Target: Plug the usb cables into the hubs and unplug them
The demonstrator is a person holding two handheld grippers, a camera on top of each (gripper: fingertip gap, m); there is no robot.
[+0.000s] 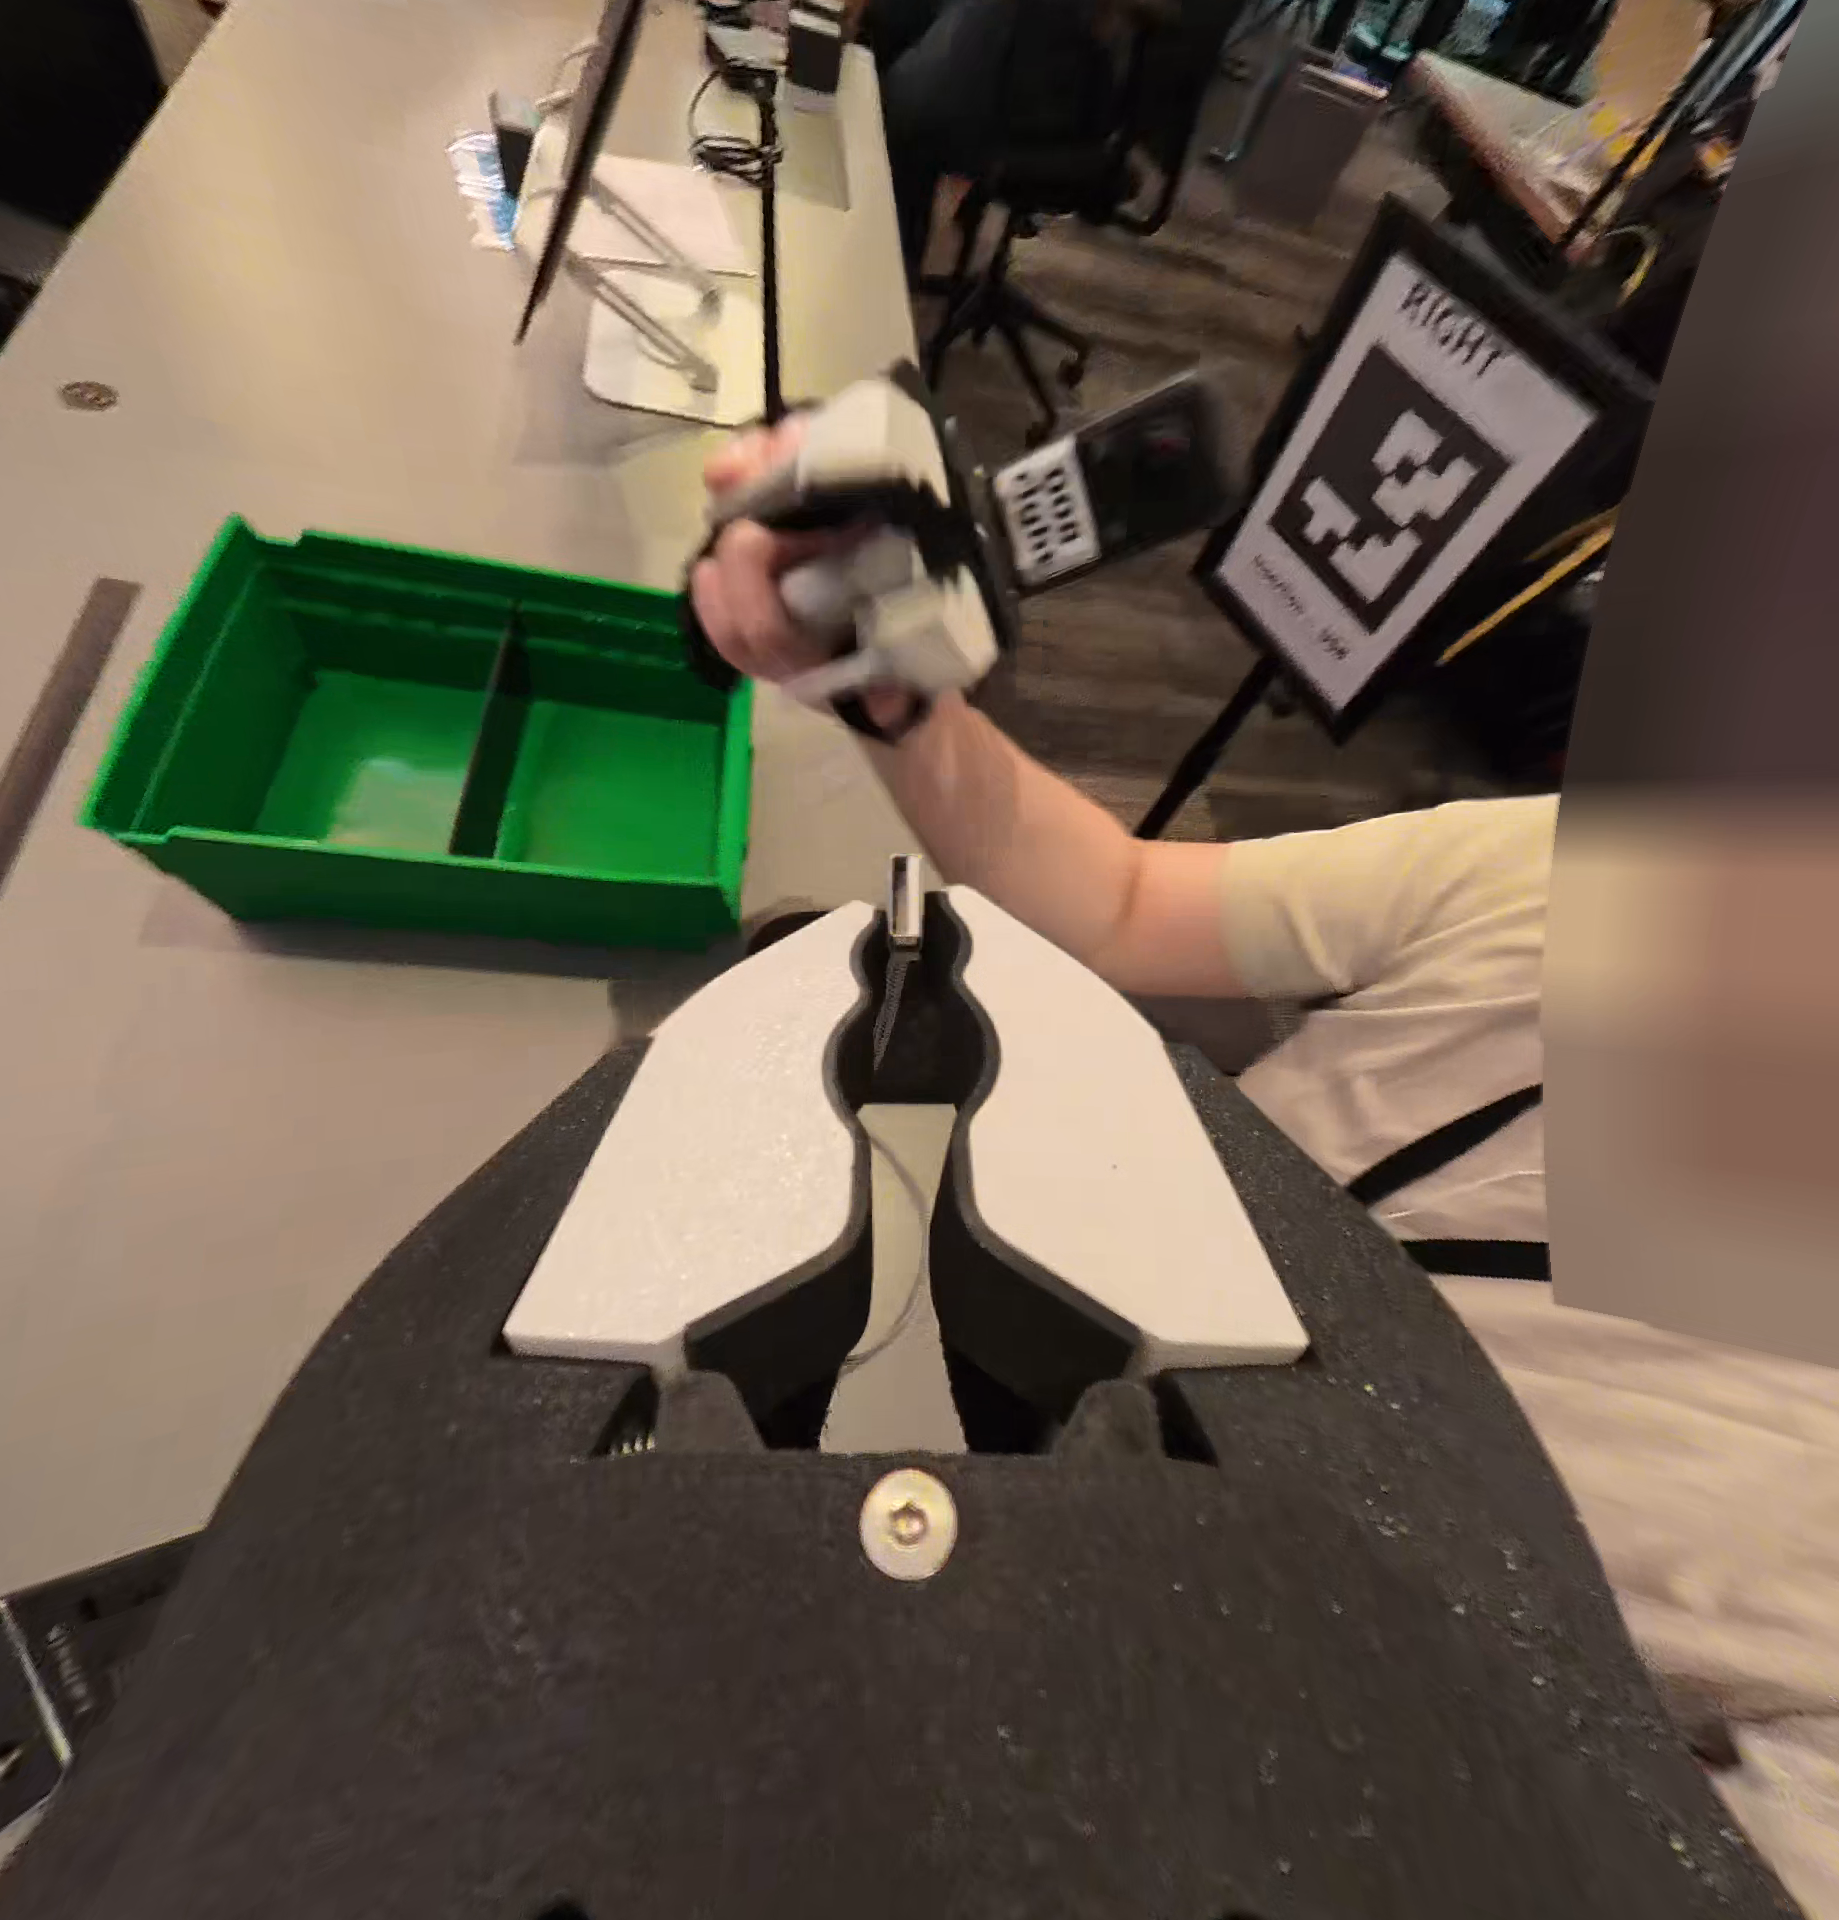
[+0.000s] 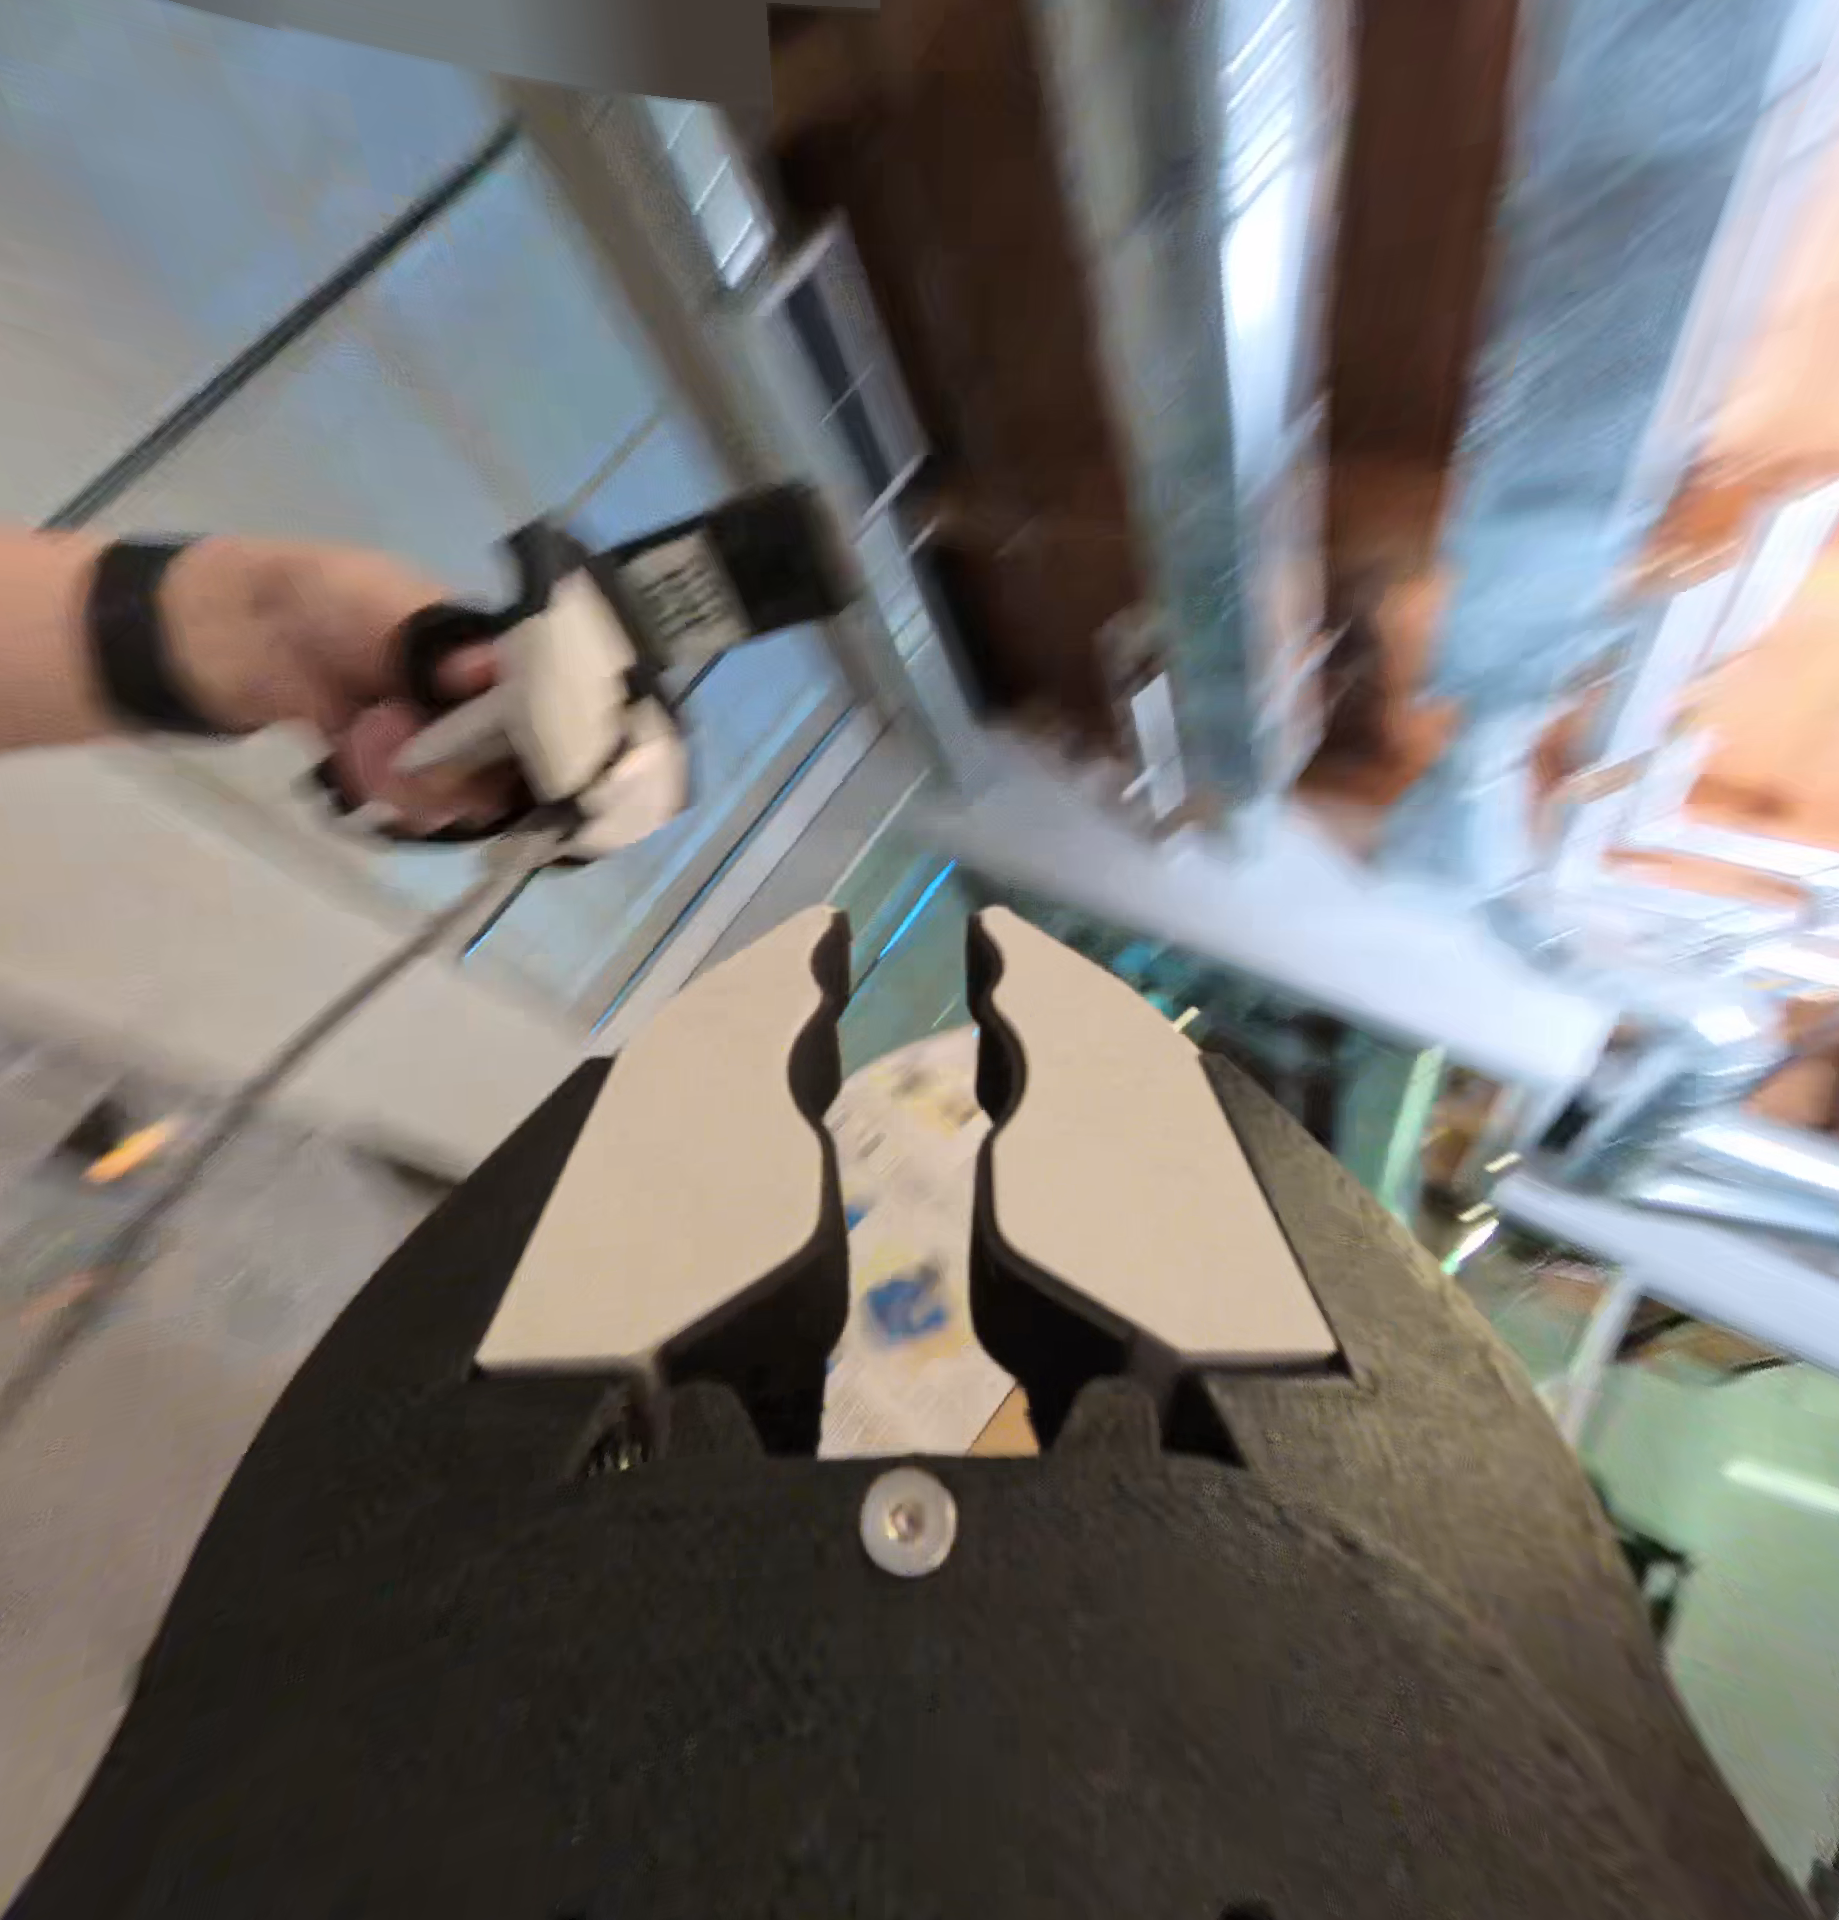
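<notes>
My left gripper (image 1: 907, 906) is shut on a silver USB plug (image 1: 902, 902), which sticks up past the fingertips. Its thin cable (image 1: 887, 1023) runs back between the fingers. My right gripper (image 2: 907, 925) is open and empty, raised in the air and pointing away from the table; its view is badly blurred. In the left wrist view a hand holds the right gripper's body (image 1: 884, 520) high above the table edge. In the right wrist view a hand holds the left gripper's body (image 2: 582, 707), with a cable (image 2: 271, 1091) hanging below it. No hub shows in either view.
A green two-compartment bin (image 1: 219, 748) sits empty on the beige table (image 1: 219, 1091), to the left of my left gripper. A black-framed marker sign (image 1: 1414, 488) stands on the right. A white stand (image 1: 666, 312) and cables lie farther back. The person's arm and torso are at the right.
</notes>
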